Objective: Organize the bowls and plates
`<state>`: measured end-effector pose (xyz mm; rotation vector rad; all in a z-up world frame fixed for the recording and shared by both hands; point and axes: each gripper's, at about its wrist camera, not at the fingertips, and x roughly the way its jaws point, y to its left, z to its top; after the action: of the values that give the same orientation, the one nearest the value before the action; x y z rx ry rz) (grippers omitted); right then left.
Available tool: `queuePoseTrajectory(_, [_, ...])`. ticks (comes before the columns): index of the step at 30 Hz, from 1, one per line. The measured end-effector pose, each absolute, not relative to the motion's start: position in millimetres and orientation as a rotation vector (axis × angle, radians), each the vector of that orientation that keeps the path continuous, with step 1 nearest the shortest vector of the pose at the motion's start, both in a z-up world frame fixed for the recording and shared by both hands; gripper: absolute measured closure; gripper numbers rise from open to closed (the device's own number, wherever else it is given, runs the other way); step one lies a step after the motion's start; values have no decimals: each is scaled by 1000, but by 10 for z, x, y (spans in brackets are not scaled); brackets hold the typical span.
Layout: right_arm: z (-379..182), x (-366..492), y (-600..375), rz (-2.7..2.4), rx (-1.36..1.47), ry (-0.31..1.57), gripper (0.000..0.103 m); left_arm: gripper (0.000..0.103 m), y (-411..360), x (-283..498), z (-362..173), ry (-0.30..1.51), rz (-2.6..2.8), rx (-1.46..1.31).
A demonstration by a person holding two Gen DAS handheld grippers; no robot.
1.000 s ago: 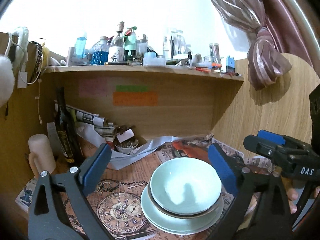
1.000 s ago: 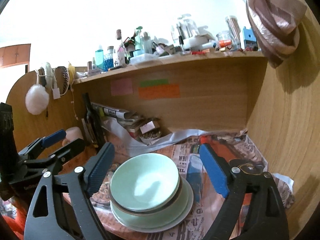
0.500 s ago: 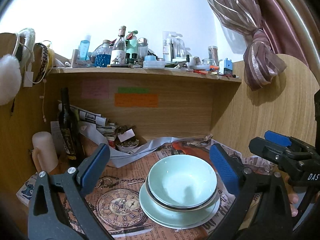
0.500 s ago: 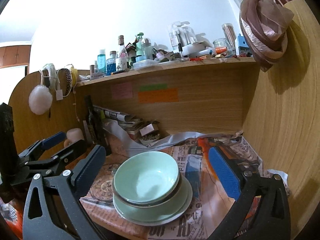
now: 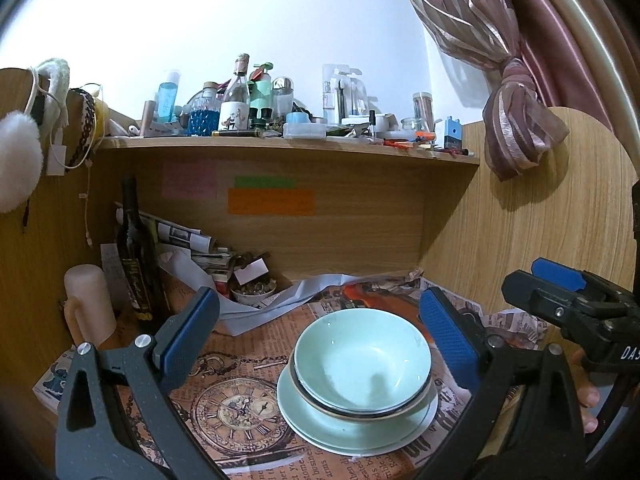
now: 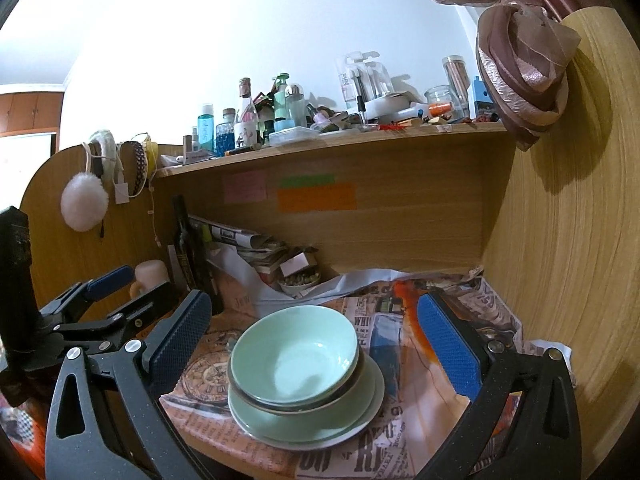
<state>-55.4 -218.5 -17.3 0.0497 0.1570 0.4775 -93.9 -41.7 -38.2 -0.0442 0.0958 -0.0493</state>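
Widening fully within the last second, right claw [image 6: 312, 344] stood empty around pale-green ceramic bowl stack [image 6: 294, 358]; left claw [image 5: 320, 338] open, empty; stacking apparently finished.

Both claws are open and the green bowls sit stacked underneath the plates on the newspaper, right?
Not quite. Both wrist views show the green bowls stacked on top of the plates, not underneath. The left claw and right claw are open, over the newspaper.

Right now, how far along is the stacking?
Done: green bowls sit nested on the plates, one stack on the newspaper-covered desk. In hand: nothing; the left gripper and right gripper are open, clear of the stack. Left: no other dishes in view.
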Motion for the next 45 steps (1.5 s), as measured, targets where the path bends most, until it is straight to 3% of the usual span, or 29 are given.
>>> queuePoseTrajectory(45, [-143,-609,-2158,483,56,144,0,1,-475,-919,-378,91,-43,-46])
